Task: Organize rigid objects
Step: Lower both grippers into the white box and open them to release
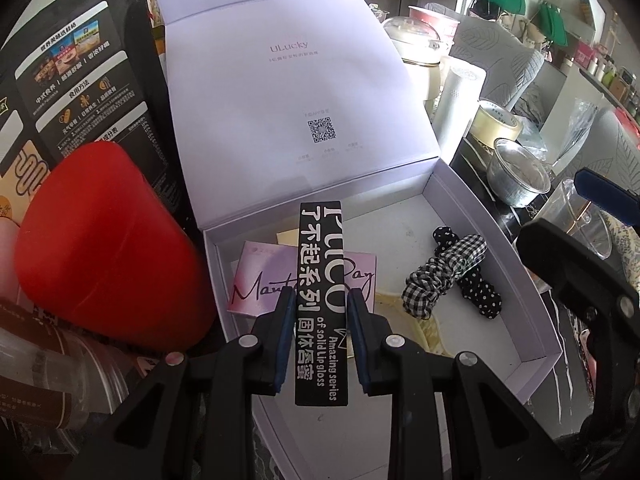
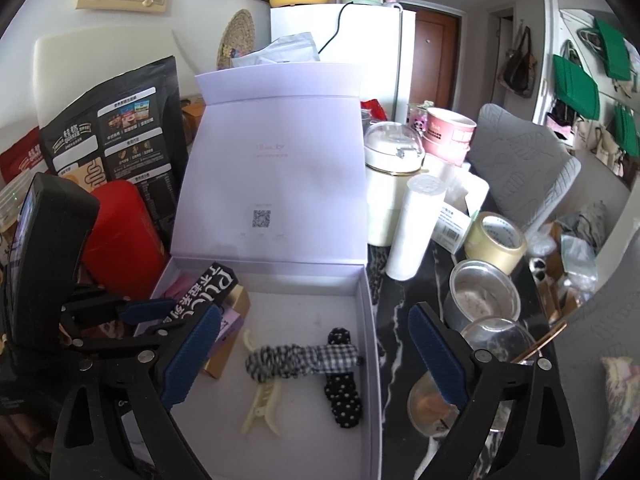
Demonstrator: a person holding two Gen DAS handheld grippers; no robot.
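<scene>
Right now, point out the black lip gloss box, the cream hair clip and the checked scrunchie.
black lip gloss box [image 1: 320, 280], left wrist view, middle of its printed face.
cream hair clip [image 2: 262, 406], right wrist view, its lower prongs.
checked scrunchie [image 2: 296, 358], right wrist view, middle of the fabric.

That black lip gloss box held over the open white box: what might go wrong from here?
1. The black lip gloss box is pinched low by the left gripper, so its long free end could tip or swing.
2. Released here, it may land askew on the pink card and gold box below.
3. The right gripper, jaws open, hovers over the scrunchies and might snag them.
</scene>
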